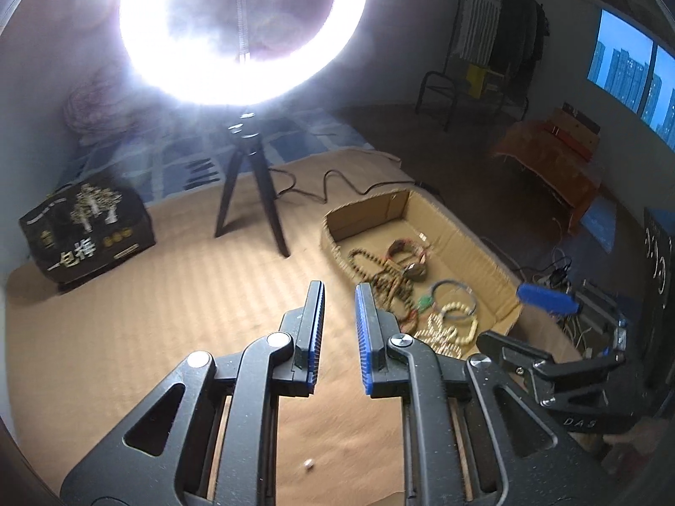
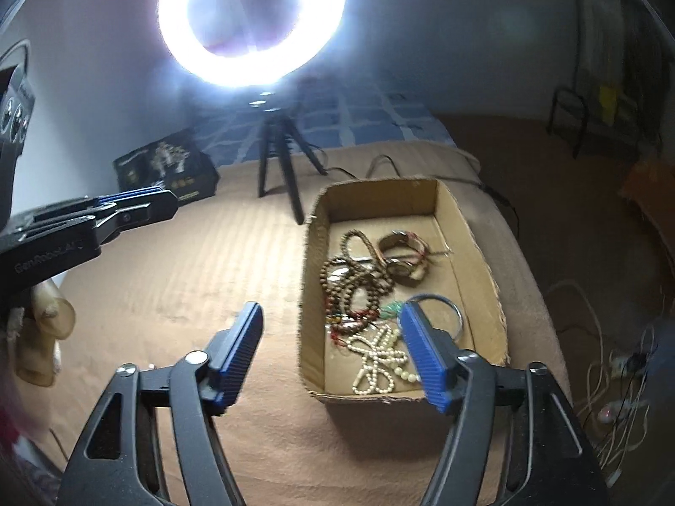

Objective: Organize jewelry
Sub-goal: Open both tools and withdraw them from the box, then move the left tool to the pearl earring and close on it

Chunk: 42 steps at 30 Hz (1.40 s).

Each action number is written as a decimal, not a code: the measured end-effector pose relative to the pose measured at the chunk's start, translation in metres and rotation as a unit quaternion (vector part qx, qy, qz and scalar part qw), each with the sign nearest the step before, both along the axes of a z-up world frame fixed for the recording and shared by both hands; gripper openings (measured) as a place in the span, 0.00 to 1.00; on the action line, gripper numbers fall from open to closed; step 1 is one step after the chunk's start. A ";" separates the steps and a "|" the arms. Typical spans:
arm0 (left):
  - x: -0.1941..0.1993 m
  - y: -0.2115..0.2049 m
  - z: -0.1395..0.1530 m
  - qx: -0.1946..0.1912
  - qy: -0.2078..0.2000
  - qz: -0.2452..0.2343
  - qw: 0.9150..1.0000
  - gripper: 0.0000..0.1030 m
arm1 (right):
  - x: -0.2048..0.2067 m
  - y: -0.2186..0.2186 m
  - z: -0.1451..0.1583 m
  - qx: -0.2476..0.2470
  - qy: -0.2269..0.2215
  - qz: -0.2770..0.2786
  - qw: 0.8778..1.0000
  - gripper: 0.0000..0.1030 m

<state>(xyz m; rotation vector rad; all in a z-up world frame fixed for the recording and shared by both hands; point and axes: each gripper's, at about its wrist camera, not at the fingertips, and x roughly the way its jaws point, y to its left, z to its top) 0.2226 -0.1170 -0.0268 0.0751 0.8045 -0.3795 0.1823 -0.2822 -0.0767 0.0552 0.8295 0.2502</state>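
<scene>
Far left of the left wrist view, a black printed box with gold lettering [image 1: 86,236] sits on the tan ribbed blanket [image 1: 147,316]. Moving right, the black tripod [image 1: 249,194] stands under the glaring white ring light [image 1: 242,29] at top centre. Lower centre, the left gripper [image 1: 339,333] hovers over the blanket, jaws a little apart, nothing between them. Right of it lies the open shallow cardboard box [image 1: 464,244], and inside, the jewelry: brown wooden bead strands [image 2: 354,282], a cream pearl-like bead necklace [image 2: 377,358], a thin blue bangle [image 2: 457,316]. In the right wrist view the right gripper [image 2: 333,354] hangs at the box's near edge, jaws spread wide, empty.
</scene>
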 end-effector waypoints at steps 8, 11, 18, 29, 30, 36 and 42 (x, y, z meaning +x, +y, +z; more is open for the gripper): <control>-0.032 0.050 -0.016 0.019 0.020 0.016 0.999 0.26 | -0.014 0.027 -0.006 0.000 -0.010 0.029 1.000 0.74; -0.040 0.068 -0.028 0.014 0.043 0.025 0.999 0.26 | -0.018 0.038 -0.009 -0.002 -0.012 0.041 0.999 0.74; -0.051 0.098 -0.059 0.018 0.083 0.034 0.996 0.26 | -0.021 0.069 -0.028 -0.014 0.011 0.079 0.997 0.74; -0.067 0.123 -0.110 0.030 0.137 0.025 0.990 0.26 | -0.022 0.107 -0.078 -0.046 0.067 0.143 0.986 0.74; -0.069 0.122 -0.114 0.032 0.140 0.022 0.989 0.26 | -0.021 0.109 -0.080 -0.047 0.072 0.147 0.985 0.74; -0.073 0.117 -0.131 0.043 0.155 0.001 0.987 0.24 | -0.023 0.125 -0.097 -0.058 0.098 0.181 0.977 0.74; -0.072 0.107 -0.146 0.066 0.160 -0.023 0.985 0.15 | -0.026 0.140 -0.113 -0.079 0.113 0.222 0.965 0.46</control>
